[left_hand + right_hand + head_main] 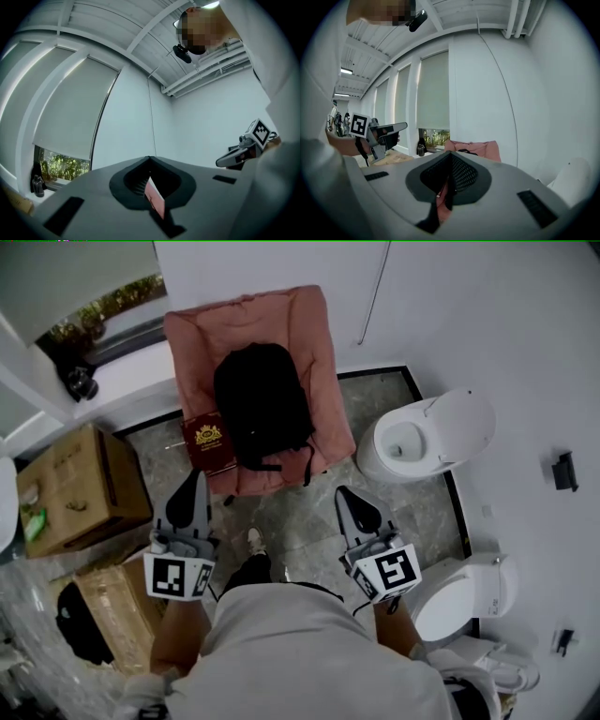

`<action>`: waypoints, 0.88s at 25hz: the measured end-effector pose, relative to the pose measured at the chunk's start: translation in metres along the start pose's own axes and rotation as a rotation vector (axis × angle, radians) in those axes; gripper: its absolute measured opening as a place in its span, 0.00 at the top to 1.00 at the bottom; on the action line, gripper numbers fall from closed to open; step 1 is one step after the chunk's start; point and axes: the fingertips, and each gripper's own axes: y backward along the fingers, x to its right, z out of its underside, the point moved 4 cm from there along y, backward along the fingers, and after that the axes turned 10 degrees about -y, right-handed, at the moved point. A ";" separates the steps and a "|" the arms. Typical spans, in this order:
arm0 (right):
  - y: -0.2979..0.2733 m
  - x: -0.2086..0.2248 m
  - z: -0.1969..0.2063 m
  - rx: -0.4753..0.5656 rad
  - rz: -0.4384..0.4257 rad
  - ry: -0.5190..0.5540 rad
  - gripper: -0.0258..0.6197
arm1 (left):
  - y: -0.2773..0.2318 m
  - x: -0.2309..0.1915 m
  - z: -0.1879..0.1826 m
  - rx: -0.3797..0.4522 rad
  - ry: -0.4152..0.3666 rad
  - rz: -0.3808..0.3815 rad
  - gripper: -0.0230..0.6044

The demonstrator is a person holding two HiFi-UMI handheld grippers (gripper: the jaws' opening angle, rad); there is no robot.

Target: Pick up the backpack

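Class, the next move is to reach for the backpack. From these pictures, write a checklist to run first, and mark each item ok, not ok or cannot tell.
1. Backpack in full view, with nothing on top of it, on the pink chair: ok.
2. Floor between both grippers and the chair free of obstacles: ok.
3. Left gripper jaws open for a grasp: not ok, they are together.
4. Right gripper jaws open for a grasp: not ok, they are together.
5. Red book apart from the backpack: cannot tell. It lies at the backpack's edge and may be touching it.
6. Grab handle found: cannot tell. Only loose straps show at the near end.
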 end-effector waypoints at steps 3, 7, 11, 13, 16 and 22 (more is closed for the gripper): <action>-0.032 0.004 -0.016 0.012 -0.005 0.000 0.93 | -0.031 -0.012 0.005 -0.002 0.001 0.043 0.96; -0.058 0.015 -0.026 0.031 0.019 -0.016 0.93 | -0.068 -0.016 0.012 0.002 0.021 0.101 0.96; -0.067 0.040 -0.029 0.029 0.051 -0.049 0.93 | -0.104 -0.014 0.016 0.001 0.021 0.143 0.96; -0.072 0.059 -0.030 0.027 0.061 -0.064 0.93 | -0.121 -0.010 0.018 -0.003 0.017 0.151 0.96; -0.085 0.091 -0.034 0.025 0.044 -0.074 0.93 | -0.146 -0.004 0.022 -0.011 0.005 0.127 0.96; -0.128 0.151 -0.048 0.000 -0.099 -0.060 0.93 | -0.183 0.011 0.024 -0.047 -0.013 -0.003 0.96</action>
